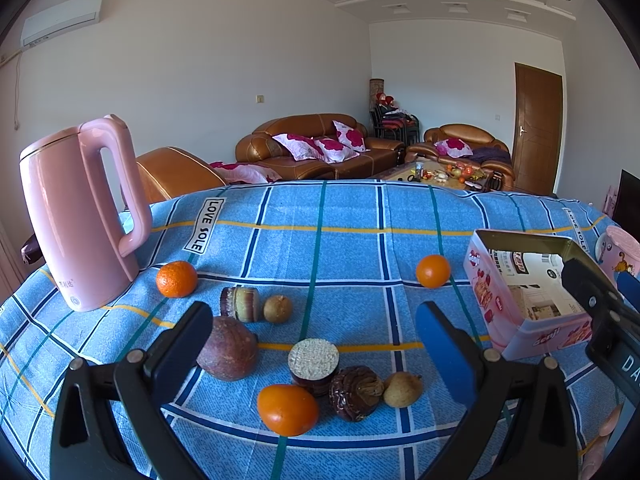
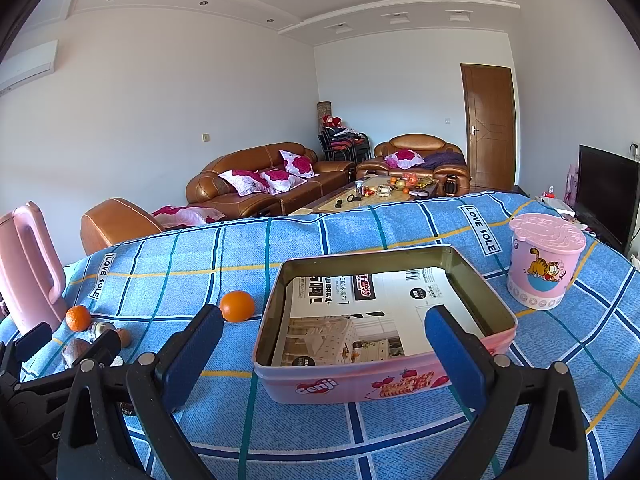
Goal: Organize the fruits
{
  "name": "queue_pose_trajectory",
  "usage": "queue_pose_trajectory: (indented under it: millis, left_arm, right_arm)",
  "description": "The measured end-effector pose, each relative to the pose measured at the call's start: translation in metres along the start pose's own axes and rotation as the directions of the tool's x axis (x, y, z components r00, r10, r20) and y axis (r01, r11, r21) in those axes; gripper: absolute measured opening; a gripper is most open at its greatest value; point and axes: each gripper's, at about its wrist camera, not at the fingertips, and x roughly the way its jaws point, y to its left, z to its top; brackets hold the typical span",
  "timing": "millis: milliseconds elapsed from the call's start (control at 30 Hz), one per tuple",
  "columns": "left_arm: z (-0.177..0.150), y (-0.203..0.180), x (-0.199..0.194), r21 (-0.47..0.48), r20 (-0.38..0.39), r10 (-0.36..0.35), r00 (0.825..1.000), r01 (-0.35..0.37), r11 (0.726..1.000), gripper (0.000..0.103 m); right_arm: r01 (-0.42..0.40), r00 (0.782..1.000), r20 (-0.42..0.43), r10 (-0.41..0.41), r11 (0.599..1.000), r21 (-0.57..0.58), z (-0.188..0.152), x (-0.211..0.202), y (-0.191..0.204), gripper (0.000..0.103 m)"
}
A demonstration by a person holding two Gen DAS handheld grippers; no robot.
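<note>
Blue checked cloth covers the surface, where oranges and other fruits lie scattered beside a pink kettle. Left tool hangs spread wide above them, empty. Right tool, likewise released, hovers over the open pink tin, a pink tub nearby

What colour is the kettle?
Pink. The kettle shows best in the left wrist view.
</note>
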Motion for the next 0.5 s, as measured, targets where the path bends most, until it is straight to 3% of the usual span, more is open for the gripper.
queue_pose_trajectory:
  millis: [500]
  left_arm:
    - [-0.0028,0.0039,0.0002,-0.006,-0.005,0.002,1.000,-0.002,1.000,0.103]
  right_arm:
    - [-0.011,1.000,-0.005,0.011,1.000,0.007,-0.0009,0.0000,0.0002,0.102]
